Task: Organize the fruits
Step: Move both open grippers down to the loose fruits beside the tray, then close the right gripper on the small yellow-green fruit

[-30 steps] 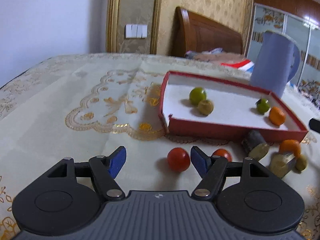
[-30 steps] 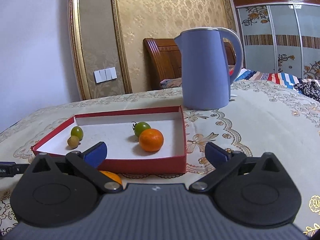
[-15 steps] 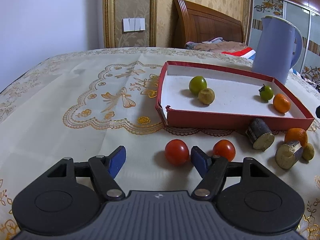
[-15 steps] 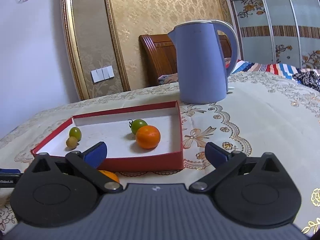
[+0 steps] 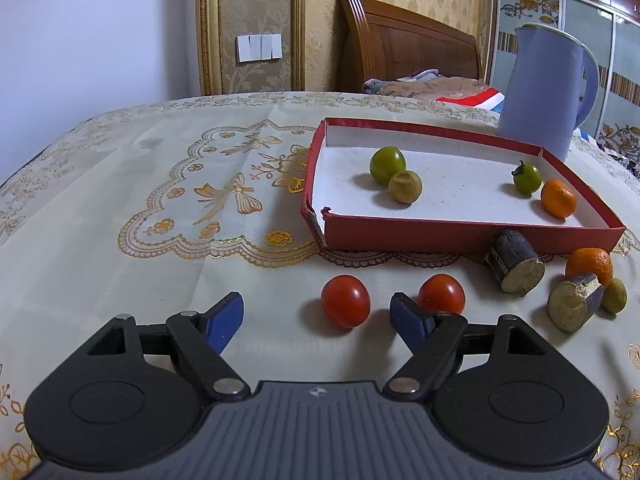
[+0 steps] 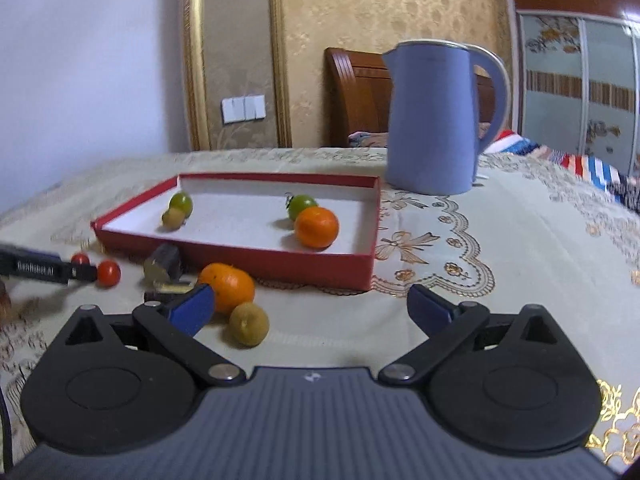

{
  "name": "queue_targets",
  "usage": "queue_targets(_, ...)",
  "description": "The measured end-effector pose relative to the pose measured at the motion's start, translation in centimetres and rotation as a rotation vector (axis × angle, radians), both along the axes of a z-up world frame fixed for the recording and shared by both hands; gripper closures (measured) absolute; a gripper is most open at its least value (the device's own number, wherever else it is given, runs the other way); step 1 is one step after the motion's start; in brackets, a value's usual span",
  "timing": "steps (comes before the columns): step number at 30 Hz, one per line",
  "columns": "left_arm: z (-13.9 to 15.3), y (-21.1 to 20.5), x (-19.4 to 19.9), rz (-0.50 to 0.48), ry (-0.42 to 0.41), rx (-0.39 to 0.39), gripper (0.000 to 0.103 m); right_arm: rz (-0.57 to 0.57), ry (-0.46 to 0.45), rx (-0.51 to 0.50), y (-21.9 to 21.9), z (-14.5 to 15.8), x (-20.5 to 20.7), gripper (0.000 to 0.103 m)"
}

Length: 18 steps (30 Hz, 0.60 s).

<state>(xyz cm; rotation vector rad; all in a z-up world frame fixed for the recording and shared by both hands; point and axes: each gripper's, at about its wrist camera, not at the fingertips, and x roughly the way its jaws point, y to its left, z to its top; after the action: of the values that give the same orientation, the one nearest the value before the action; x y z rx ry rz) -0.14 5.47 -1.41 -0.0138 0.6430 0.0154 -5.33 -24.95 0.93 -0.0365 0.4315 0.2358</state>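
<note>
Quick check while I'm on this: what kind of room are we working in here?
Most likely a bedroom at home. A wooden headboard with bedding stands behind the cloth-covered table, and sliding wardrobe doors line the far wall. A blue kettle stands on the table.

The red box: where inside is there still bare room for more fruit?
The red box has bare white floor in the middle, between the green-and-brown pair and the green tomato with its orange. The table just outside its front wall is crowded.
</note>
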Motion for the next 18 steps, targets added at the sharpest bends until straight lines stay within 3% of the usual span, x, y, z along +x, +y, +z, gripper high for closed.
queue_targets(5, 0.0, -0.3, 0.1, -0.012, 0.006, 0.006, 0.017, 0.018, 0.051, -0.070, 1.3, -0.3, 0.7, 0.012)
queue_targets(7, 0.0, -0.4, 0.2, -0.013, 0.007, 0.008, 0.017, 0.025, 0.090, -0.072, 1.3, -0.5, 1.4, 0.018)
queue_targets(11, 0.0, -0.5, 0.2, -0.013, 0.006, 0.005, 0.017, 0.016, 0.146, -0.035, 1.1, -0.8, 2.4, 0.020)
queue_targets(14, 0.0, -0.5, 0.2, -0.013, 0.006, 0.005, 0.017, 0.032, 0.165, -0.036, 1.6, -1.0, 2.9, 0.029)
queue_targets(16, 0.0, -0.5, 0.2, -0.013, 0.006, 0.004, 0.017, 0.047, 0.176, -0.052, 2.3, -1.1, 3.2, 0.043)
queue_targets(18, 0.0, -0.5, 0.2, -0.014, 0.007, 0.005, 0.017, 0.059, 0.177, -0.070, 3.1, -1.2, 3.4, 0.047)
